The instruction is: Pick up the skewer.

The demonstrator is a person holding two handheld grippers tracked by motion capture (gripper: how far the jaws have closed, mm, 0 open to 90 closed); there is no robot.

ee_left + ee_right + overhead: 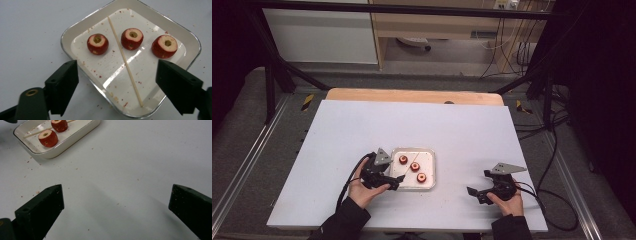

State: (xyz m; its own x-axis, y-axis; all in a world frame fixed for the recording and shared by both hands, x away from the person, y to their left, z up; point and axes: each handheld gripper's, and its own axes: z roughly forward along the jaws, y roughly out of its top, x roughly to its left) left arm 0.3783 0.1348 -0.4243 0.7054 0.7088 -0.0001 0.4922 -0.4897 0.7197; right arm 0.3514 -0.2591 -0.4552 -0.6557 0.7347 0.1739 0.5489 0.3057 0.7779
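A square white tray [430, 161] [72, 31] [75, 136] lies near the table's front centre. In it are three cored red fruits [403, 159] [415, 166] [421, 177] and a thin wooden skewer [124, 61] lying flat between them. In the left gripper view the fruits [97, 44] [132, 38] [164, 46] line up in a row. My left gripper [397, 181] [116, 82] hovers open over the tray's near left edge, jaws wide, nothing between them. My right gripper [475, 191] [116, 205] is open over bare table to the tray's right.
The white table top [362, 130] carries scattered red crumbs around the tray. A wooden strip [412, 95] runs along the far edge. Black frame bars and cables [557, 150] stand at the table's sides and beyond.
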